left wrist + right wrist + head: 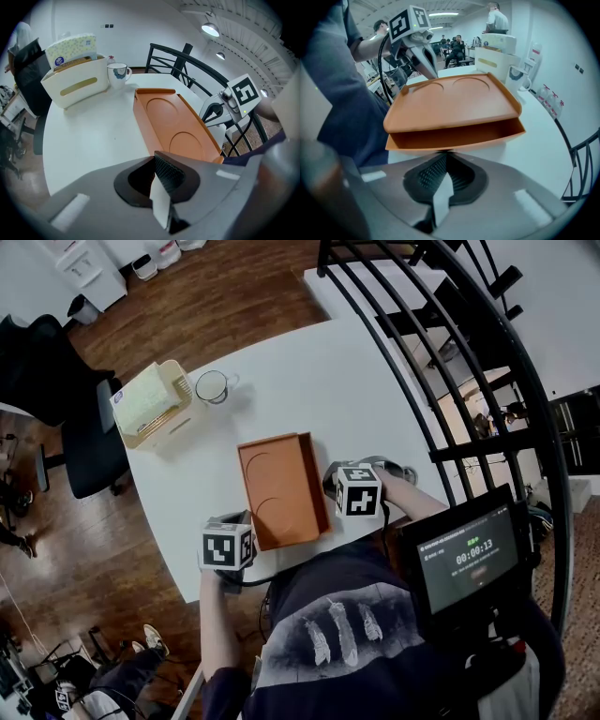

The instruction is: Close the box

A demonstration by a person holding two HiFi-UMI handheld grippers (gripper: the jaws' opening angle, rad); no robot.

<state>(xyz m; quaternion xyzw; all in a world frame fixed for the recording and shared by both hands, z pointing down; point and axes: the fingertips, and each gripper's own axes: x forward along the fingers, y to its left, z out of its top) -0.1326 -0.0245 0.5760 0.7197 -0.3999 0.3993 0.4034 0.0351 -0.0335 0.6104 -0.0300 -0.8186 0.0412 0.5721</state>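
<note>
- The left tool [161, 165] has its jaws pressed together on nothing, just beside the box's near corner.
- The right tool [443, 161] is likewise pinched together and empty, facing the box's side.
- The orange box [279, 488] lies on the white table [319, 381] between them, with a gap under its lid.
- A mug [213, 386] and a tissue holder [155, 401] stand farther back.

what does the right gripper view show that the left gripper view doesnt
Only the right gripper view: a dark gap between lid and base along the near side of the box, the left gripper, and people in the background. Only the left gripper view: the right gripper and the box's opposite long side, where no gap shows. Both: the box, mug, holder and table.
</note>
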